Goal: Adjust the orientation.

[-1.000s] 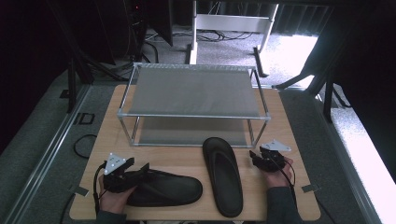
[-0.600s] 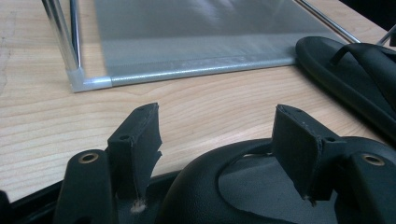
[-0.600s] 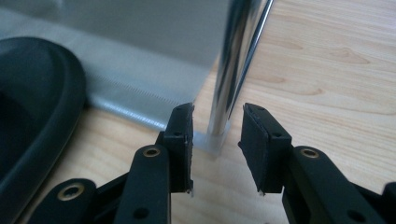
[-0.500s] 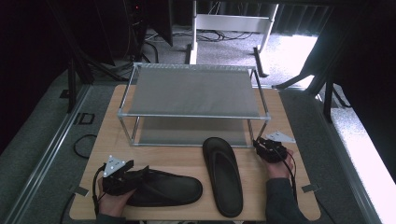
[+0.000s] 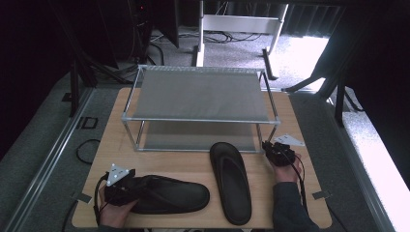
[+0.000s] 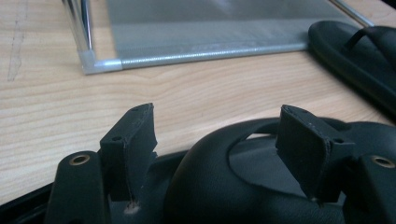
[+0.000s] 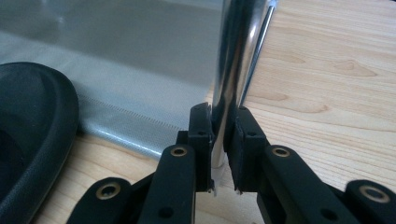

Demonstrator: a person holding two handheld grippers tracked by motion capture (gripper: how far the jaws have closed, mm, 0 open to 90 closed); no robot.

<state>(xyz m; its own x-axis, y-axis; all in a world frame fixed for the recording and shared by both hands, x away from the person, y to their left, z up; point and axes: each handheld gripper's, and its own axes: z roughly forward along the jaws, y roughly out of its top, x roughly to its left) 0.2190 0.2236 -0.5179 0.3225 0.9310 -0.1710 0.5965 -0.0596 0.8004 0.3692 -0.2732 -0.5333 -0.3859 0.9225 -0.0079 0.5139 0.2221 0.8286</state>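
Rack post (image 7: 236,60) at the shelf's front right corner sits clamped in the right gripper (image 7: 218,140), whose jaws have just been closing. One black sandal (image 5: 231,181) lies just left; the left gripper (image 6: 219,140) straddles the strap of the other sandal (image 5: 167,193), jaws wide, opening

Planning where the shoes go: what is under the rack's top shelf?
Under the top shelf lies a grey lower shelf; its visible front strip holds nothing. Its rear part is covered by the top shelf.

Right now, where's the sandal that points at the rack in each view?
High view: sandal, bottom centre, lying lengthwise.
Left gripper view: upper right corner.
Right gripper view: left edge, left of the clamped rack leg.
Shared landmark: the rack's grey lower shelf.
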